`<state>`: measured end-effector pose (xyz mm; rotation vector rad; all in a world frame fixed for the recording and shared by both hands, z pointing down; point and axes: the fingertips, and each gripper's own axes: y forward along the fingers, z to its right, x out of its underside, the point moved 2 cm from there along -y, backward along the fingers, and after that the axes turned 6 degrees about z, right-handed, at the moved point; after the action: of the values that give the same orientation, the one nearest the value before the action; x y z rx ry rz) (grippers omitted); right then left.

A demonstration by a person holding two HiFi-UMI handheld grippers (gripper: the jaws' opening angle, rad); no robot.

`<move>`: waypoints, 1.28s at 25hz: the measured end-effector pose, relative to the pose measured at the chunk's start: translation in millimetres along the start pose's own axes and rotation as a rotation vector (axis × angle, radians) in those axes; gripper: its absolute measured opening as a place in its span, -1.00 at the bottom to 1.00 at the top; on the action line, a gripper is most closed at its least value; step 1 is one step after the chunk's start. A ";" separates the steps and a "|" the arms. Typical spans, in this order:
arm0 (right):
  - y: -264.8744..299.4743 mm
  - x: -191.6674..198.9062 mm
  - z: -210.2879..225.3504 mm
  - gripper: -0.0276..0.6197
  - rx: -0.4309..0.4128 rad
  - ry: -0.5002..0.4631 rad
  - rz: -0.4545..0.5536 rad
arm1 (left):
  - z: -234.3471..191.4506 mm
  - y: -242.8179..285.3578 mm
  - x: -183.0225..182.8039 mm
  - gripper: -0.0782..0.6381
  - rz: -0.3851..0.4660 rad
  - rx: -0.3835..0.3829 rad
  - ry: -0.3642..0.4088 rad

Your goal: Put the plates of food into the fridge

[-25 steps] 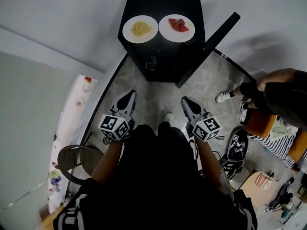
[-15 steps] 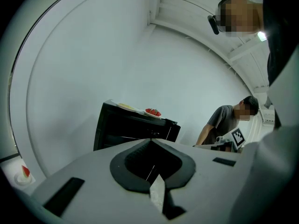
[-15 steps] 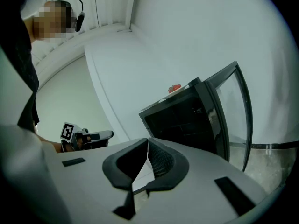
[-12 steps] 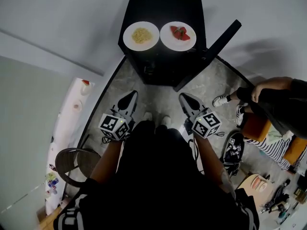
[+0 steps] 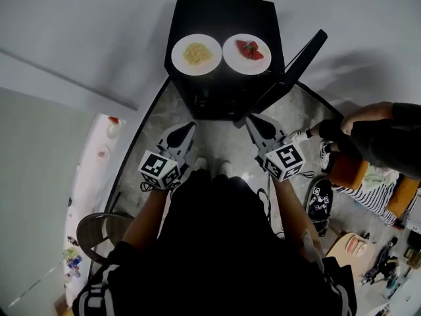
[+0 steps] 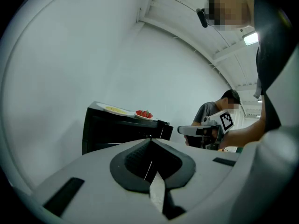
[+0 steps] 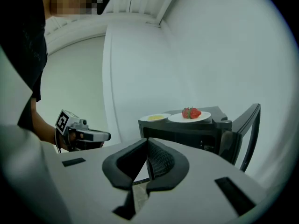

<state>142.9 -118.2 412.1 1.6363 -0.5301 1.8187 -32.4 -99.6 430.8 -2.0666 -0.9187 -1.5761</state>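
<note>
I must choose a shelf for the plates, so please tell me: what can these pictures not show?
- Fridge inside: too dark in all views; no shelves visible.
- Yellow food: too small to name, every view.
- Bystander: cut off by head view's right edge.

White walls [image 5: 79, 18] meet a grey floor [image 5: 223, 140] (mottled stone).

left tongs [image 6: 150, 142] pinched together, empty, facing black fridge [image 6: 106, 135] bearing yellow-food plate [image 6: 103, 107] and strawberry plate [image 6: 148, 118].
</note>
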 end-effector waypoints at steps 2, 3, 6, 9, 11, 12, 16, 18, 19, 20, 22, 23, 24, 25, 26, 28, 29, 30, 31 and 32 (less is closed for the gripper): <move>5.7 -4.2 2.2 -0.84 0.021 -0.021 -0.002 | -5.5 -1.5 0.9 -0.72 -0.004 0.006 0.000; 7.9 -6.1 3.6 -0.84 0.033 -0.024 0.000 | -8.4 -2.4 2.0 -0.72 -0.010 0.007 -0.004; 12.5 -11.5 5.6 -0.84 0.044 0.093 0.044 | -15.1 -6.9 5.9 -0.72 -0.027 0.009 -0.016; 19.7 -15.7 9.7 -0.84 0.073 0.139 0.069 | -19.3 -10.5 6.4 -0.72 -0.029 0.006 -0.008; 23.8 -18.8 11.5 -0.84 0.100 0.073 0.057 | -19.2 -13.0 7.2 -0.72 -0.030 0.009 0.001; 25.8 -20.7 12.1 -0.84 0.110 0.031 0.048 | -19.5 -14.6 7.9 -0.72 -0.030 0.010 0.001; 34.2 -35.2 16.9 -0.84 0.153 -0.179 0.001 | -21.5 -20.5 7.5 -0.72 -0.031 0.013 -0.002; 39.2 -44.1 19.3 -0.83 0.162 -0.304 -0.031 | -22.5 -23.6 8.6 -0.72 -0.029 0.011 -0.010; 41.5 -48.2 20.8 -0.84 0.162 -0.355 -0.043 | -22.9 -25.2 9.8 -0.72 -0.030 0.009 -0.017; 43.7 -52.0 22.6 -0.83 0.161 -0.391 -0.052 | -23.2 -26.4 10.8 -0.72 -0.031 0.007 -0.025; 47.6 -57.8 26.6 -0.84 0.151 -0.432 -0.067 | -23.5 -27.4 11.7 -0.72 -0.034 0.001 -0.023; 49.1 -60.0 27.9 -0.84 0.145 -0.448 -0.077 | -23.7 -27.8 12.6 -0.72 -0.039 -0.002 -0.012; 50.2 -61.9 28.3 -0.83 0.139 -0.463 -0.086 | -23.9 -28.2 13.5 -0.72 -0.045 -0.006 0.000; 51.2 -63.4 28.3 -0.83 0.134 -0.477 -0.093 | -24.2 -28.9 14.0 -0.72 -0.049 -0.010 0.006; 52.1 -63.8 28.4 -0.83 0.131 -0.491 -0.101 | -24.5 -29.5 14.0 -0.72 -0.048 -0.013 0.005; 53.6 -60.3 30.4 -0.83 0.131 -0.532 -0.129 | -24.7 -29.9 14.3 -0.72 -0.050 -0.016 0.004; 53.8 -57.3 32.6 -0.83 0.136 -0.557 -0.150 | -24.2 -29.4 14.9 -0.72 -0.054 -0.017 0.011; 53.9 -55.0 35.2 -0.83 0.143 -0.580 -0.169 | -23.4 -28.7 15.4 -0.72 -0.059 -0.017 0.020; 54.3 -54.1 37.5 -0.83 0.150 -0.601 -0.182 | -22.6 -28.1 15.7 -0.72 -0.063 -0.017 0.027; 55.1 -54.2 39.4 -0.82 0.156 -0.619 -0.192 | -22.1 -27.6 15.8 -0.72 -0.066 -0.019 0.030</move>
<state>135.9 -194.3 370.8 2.2811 -0.4731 1.2209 -64.7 -90.1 450.1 -2.0394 -0.9736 -1.6514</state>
